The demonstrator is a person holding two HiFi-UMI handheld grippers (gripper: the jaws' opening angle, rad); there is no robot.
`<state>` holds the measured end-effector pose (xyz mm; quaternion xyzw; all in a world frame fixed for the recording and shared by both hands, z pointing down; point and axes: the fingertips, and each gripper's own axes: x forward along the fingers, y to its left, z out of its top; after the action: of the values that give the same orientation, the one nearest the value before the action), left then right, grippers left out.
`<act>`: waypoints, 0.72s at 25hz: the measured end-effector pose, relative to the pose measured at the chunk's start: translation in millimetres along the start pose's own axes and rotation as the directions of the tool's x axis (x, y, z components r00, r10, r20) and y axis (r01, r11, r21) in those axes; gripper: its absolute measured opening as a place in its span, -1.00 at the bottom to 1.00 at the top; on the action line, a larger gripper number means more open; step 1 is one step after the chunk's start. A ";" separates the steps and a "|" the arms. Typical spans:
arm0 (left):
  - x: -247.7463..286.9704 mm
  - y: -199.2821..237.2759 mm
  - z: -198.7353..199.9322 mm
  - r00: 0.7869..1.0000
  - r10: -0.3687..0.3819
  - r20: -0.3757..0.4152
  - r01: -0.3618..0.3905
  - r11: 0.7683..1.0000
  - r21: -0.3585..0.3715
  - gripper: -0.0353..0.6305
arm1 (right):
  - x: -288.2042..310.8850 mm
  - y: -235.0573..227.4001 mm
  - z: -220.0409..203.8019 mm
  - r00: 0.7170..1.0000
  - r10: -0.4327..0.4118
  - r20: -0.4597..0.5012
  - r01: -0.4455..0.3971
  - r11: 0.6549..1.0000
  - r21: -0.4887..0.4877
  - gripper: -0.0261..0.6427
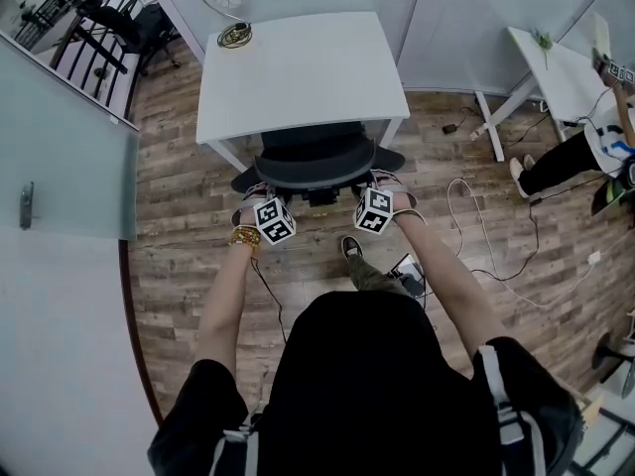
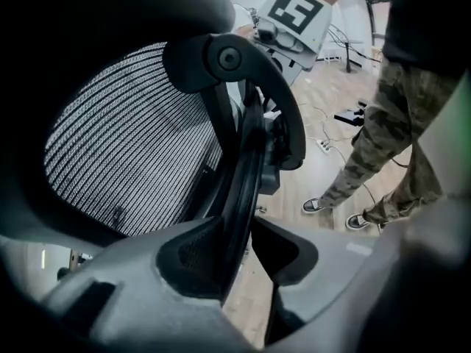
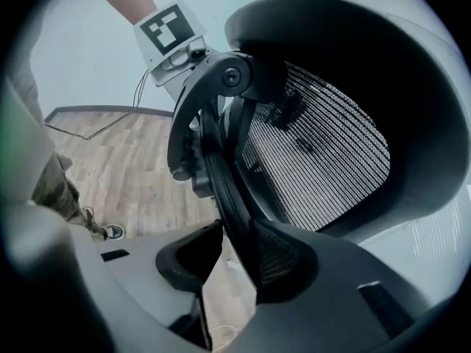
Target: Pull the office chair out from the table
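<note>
Your left gripper (image 2: 246, 248) and right gripper (image 3: 237, 259) straddle the back rim of the black mesh office chair (image 1: 317, 159), jaws open, unclamped.

Cables (image 1: 536, 231) across wood floor (image 1: 179, 266); second white desk (image 1: 556, 67) far right.

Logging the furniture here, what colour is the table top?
White. The table shows best in the head view.
</note>
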<state>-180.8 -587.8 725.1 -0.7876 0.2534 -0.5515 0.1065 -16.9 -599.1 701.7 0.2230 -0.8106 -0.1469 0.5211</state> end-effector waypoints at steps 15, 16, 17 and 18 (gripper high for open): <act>-14.1 -26.3 -8.3 1.000 0.028 -0.001 -0.028 1.000 0.004 -0.45 | -13.9 31.1 2.8 0.999 -0.022 -0.040 0.023 0.999 0.032 -0.57; -14.6 -26.8 -8.9 1.000 0.029 -0.002 -0.029 1.000 -0.005 -0.45 | -14.0 32.5 3.2 0.999 -0.020 -0.044 0.021 0.999 0.035 -0.57; -15.0 -27.6 -9.3 1.000 0.023 -0.003 -0.023 0.999 -0.024 -0.44 | -14.3 33.8 3.2 0.999 -0.019 -0.048 0.021 0.999 0.037 -0.57; -15.2 -28.6 -9.7 1.000 0.010 -0.005 -0.010 0.999 -0.049 -0.42 | -14.8 34.9 3.2 0.999 -0.020 -0.051 0.022 0.999 0.040 -0.57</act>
<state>-185.6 -554.6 729.1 -0.7874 0.2710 -0.5464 0.0893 -21.8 -561.5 705.3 0.2458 -0.7976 -0.1304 0.5352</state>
